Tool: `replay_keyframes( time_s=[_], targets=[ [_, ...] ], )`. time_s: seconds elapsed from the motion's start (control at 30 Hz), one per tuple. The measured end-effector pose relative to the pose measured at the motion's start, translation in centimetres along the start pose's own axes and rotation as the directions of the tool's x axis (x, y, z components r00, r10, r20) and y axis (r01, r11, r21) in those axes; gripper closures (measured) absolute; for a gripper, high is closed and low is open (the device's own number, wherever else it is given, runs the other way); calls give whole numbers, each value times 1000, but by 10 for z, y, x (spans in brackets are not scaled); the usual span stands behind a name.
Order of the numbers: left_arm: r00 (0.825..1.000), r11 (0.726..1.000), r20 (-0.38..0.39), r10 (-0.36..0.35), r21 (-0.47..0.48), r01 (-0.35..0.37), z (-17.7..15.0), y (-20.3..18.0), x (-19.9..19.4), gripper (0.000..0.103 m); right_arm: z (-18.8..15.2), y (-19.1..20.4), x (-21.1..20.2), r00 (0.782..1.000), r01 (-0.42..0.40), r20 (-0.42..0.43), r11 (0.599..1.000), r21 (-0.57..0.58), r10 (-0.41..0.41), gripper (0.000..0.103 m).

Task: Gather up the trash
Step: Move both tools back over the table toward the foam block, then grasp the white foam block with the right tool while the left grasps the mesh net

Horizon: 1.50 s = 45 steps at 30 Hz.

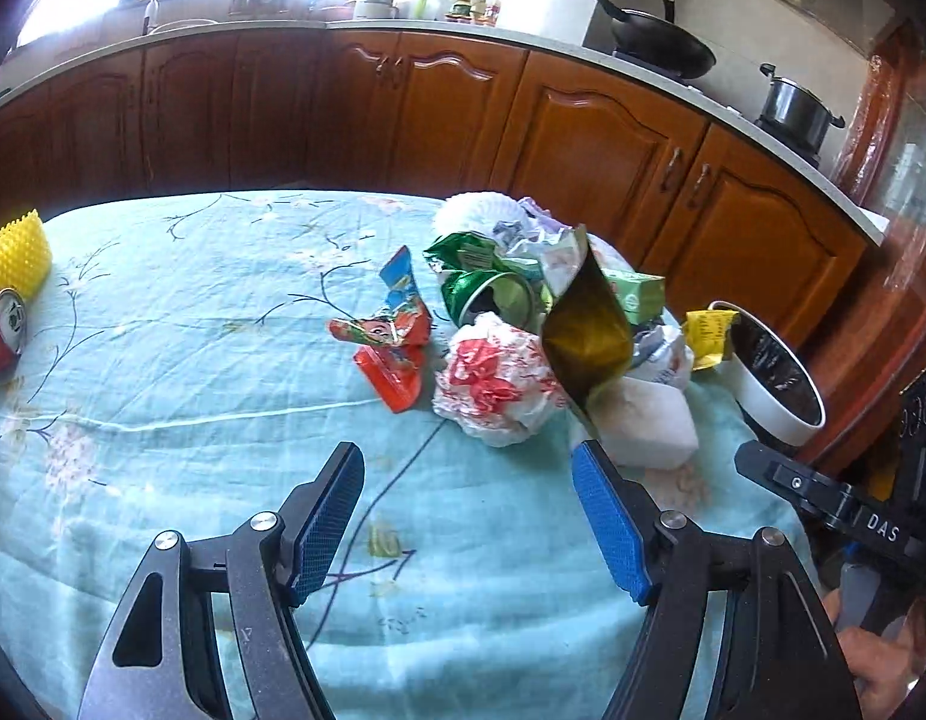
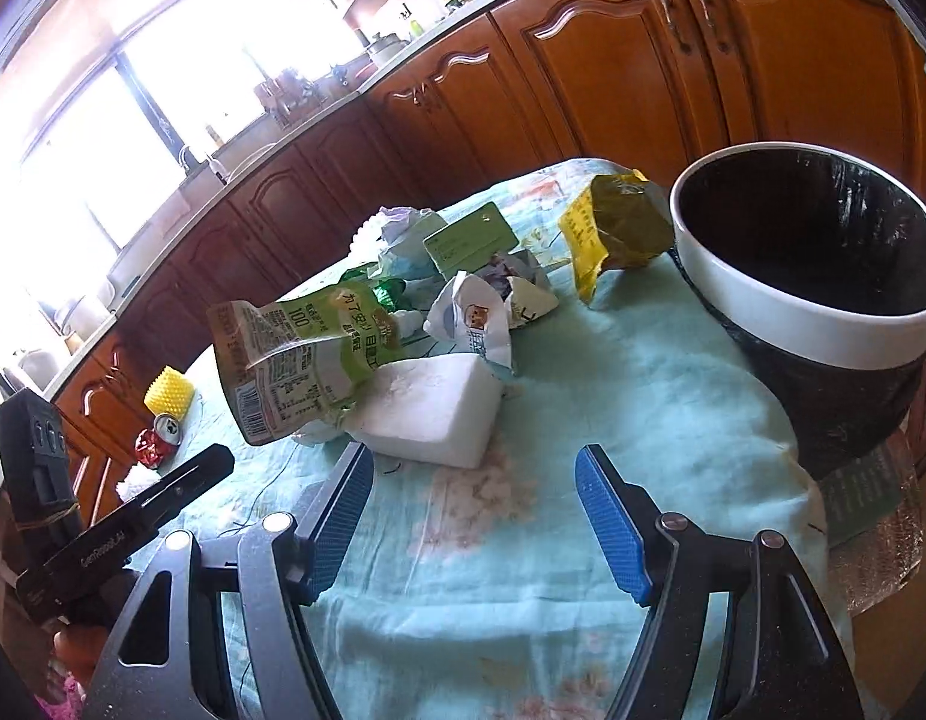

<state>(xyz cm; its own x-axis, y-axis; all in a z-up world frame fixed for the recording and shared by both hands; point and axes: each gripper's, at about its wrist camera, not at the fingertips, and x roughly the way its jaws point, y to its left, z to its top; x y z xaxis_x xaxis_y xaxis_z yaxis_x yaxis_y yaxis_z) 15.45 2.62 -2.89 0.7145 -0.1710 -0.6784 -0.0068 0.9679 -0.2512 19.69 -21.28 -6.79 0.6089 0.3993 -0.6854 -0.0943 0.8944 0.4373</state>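
Note:
A pile of trash lies on the table with the light blue cloth [image 1: 192, 360]: a red snack wrapper [image 1: 390, 348], a crumpled red-and-white plastic bag [image 1: 499, 384], a green can [image 1: 493, 294], a foil pouch [image 1: 589, 330] and a white foam block [image 1: 649, 420]. A bin with a white rim and a black liner [image 1: 775, 378] stands at the table's right edge. My left gripper [image 1: 469, 516] is open and empty, just short of the pile. My right gripper [image 2: 475, 516] is open and empty, close in front of the foam block [image 2: 432, 408], with the green-white pouch [image 2: 300, 360] to its left and the bin [image 2: 823, 300] to its right.
A yellow spiky cup [image 1: 15, 258] and a red can [image 1: 6, 324] lie at the table's far left. A yellow wrapper [image 2: 619, 228] lies beside the bin. Wooden cabinets [image 1: 583, 138] and a counter with pots stand behind the table. The other gripper's body [image 1: 823, 498] is at the right.

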Motion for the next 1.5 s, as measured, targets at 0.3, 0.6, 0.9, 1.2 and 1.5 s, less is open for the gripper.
replay_keyframes(
  time_s=[0.3,0.6,0.9,1.2,1.5],
  targets=[
    [1000,1000,-19,4,13,-4,18,1,20,33,4,15,28,999,29,-25,999,-20,-29,33],
    [996,999,-73,-41,18,43,32,-2,57,50,12,11,44,998,26,-65,1000,-6,-26,59],
    [996,994,-71,-58,93,65,27,-14,60,97,6,17,30,999,12,-36,998,-61,-14,82],
    [997,991,-58,-59,114,65,3,-10,17,98,-1,11,-2,1000,3,8,999,-49,-3,83],
    [982,974,-90,-163,144,175,-11,-37,-10,98,-4,-12,-36,997,28,67,1000,-6,-27,83]
  ],
)
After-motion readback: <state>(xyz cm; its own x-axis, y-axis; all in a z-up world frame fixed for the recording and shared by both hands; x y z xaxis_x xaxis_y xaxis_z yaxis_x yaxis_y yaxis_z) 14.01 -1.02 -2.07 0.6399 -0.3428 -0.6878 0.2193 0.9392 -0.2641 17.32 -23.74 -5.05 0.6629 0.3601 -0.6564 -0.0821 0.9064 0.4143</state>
